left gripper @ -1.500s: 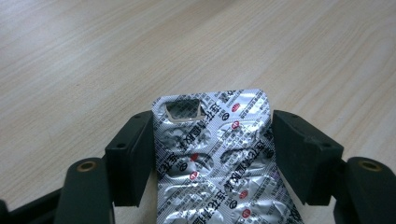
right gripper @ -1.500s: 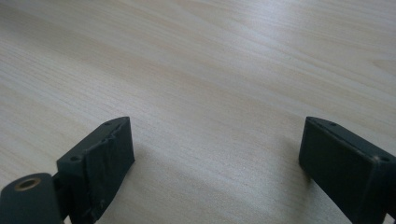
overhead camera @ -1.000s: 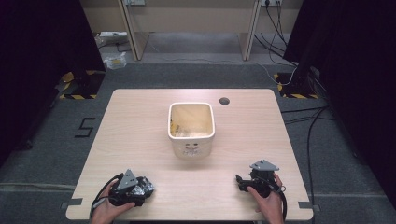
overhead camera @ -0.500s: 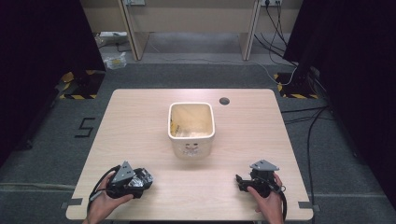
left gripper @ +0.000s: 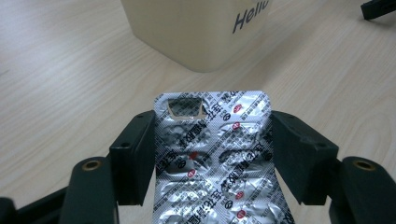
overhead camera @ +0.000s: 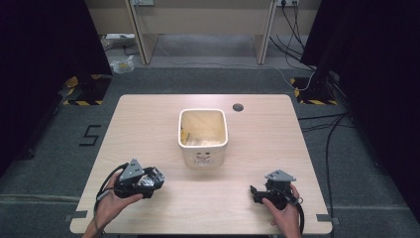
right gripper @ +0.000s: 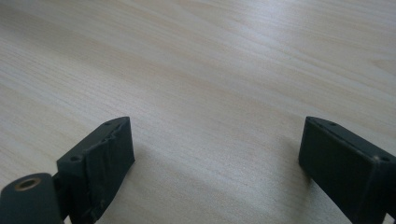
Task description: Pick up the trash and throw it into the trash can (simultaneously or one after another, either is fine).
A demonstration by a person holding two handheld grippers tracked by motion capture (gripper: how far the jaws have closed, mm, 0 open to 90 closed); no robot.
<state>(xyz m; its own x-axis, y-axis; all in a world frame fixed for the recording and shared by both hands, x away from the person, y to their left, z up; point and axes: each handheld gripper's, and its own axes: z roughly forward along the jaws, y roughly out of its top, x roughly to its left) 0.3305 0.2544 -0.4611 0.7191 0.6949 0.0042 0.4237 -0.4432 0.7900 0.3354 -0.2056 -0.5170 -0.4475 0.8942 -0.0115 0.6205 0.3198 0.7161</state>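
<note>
The silver blister pack [left gripper: 212,158] sits clamped edge to edge between the jaws of the left gripper [overhead camera: 148,179], held above the table [overhead camera: 148,124] short of the cream bin [overhead camera: 203,135]. The right gripper [overhead camera: 257,194] rests wide open with nothing in it. The crumpled foil could buckle and slip out before reaching the bin.

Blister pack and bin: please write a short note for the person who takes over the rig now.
Left gripper: shut on the blister pack, held by its two long edges near the table's front left, short of the bin.
Right gripper: open, nothing between the jaws, low over bare table at front right.
Done: pack gripped.
Left: probably carry it over the bin, which already holds some items, and release it there.
</note>
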